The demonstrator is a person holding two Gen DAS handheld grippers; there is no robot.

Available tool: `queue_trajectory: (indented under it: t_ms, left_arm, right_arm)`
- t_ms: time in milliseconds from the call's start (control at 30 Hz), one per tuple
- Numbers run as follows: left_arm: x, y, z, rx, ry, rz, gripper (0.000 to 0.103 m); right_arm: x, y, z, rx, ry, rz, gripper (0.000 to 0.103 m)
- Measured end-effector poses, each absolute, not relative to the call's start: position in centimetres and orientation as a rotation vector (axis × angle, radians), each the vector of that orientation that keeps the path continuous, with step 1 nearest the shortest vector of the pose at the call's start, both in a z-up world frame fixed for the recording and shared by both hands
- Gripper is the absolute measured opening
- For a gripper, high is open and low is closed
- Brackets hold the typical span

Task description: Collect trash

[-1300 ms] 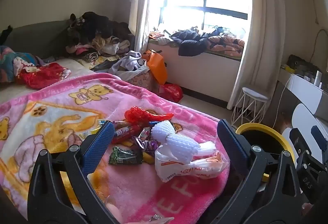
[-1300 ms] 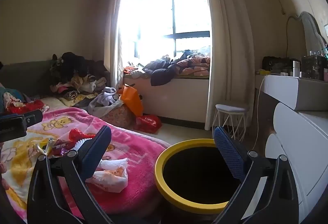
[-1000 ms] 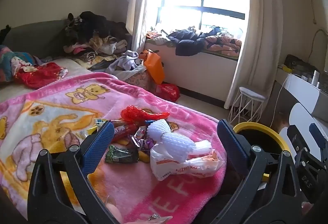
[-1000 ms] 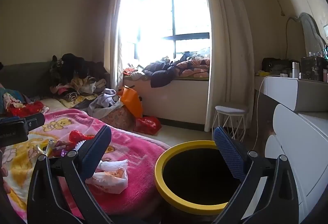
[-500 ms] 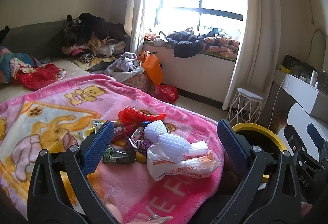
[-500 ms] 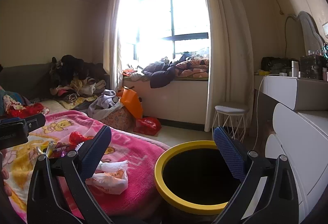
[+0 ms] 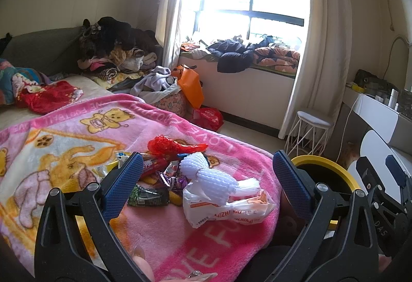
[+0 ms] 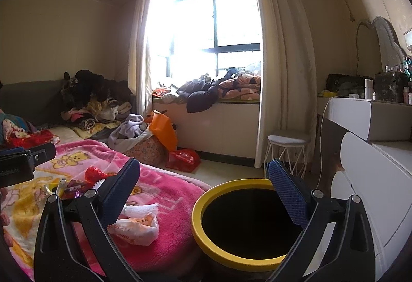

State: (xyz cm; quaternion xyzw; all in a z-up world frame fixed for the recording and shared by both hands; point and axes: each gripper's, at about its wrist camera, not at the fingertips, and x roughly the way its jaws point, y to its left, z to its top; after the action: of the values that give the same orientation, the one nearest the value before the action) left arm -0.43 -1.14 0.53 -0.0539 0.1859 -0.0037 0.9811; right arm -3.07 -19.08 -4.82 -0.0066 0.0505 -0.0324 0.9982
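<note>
Blue-padded hand-held gripper point(image 7: 206, 186) wide open, empty

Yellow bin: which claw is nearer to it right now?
Right. The right claw hangs open just above the yellow bin; the left claw is open over the trash pile on the blanket, bin off to its right.

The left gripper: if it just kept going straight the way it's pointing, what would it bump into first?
Most likely the white foam fruit net lying on the plastic bag, in the litter pile on the pink blanket. The left gripper is open and empty, and the net sits between its fingers in view. Depth is hard to judge.
</note>
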Motion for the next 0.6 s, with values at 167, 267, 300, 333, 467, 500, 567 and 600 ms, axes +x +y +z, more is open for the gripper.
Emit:
queue_trajectory:
  t_ms: [167,267,300,333,467,500,567,600]
  left_arm:
    - [-0.48,-1.13,0.53,-0.11,0.372,-0.009,0.093]
    - [-0.49,-1.14,0.53,-0.109,0.373,-0.009,0.093]
    - [-0.48,-1.11,0.49,-0.11,0.372,-0.009,0.093]
    - [-0.48,-1.12,0.48,-0.11,0.372,-0.01,0.093]
    - [-0.5,-1.18,0.49,-0.108,0.372,-0.008,0.093]
    - [-0.5,-1.13,0.47,-0.11,0.372,-0.009,0.093]
    - [-0.51,-1.18,0.48,-0.109,0.372,-0.009,0.093]
    - [-0.5,-1.15,0.46,-0.109,0.372,-0.009,0.093]
  right_arm:
    - [-3.15,-19.27,-4.59,-0.013,0.101,-0.065,0.097]
    - [-3.09,-19.15,-4.74,-0.013,0.101,-0.066,0.097]
    - [-3.12,-19.2,-4.69,-0.013,0.101,-0.068,0.097]
    - [-3.1,-19.1,-4.83,-0.012,0.099,-0.068,0.097]
    - [-3.13,-19.2,-4.76,-0.013,0.1,-0.068,0.097]
    - [-3.18,-19.27,-4.7,-0.013,0.1,-0.068,0.097]
    - [-3.13,-19.17,-4.77,-0.013,0.101,-0.067,0.097]
    - [-3.18,-19.22,-4.71,-0.012,0.101,-0.066,0.097]
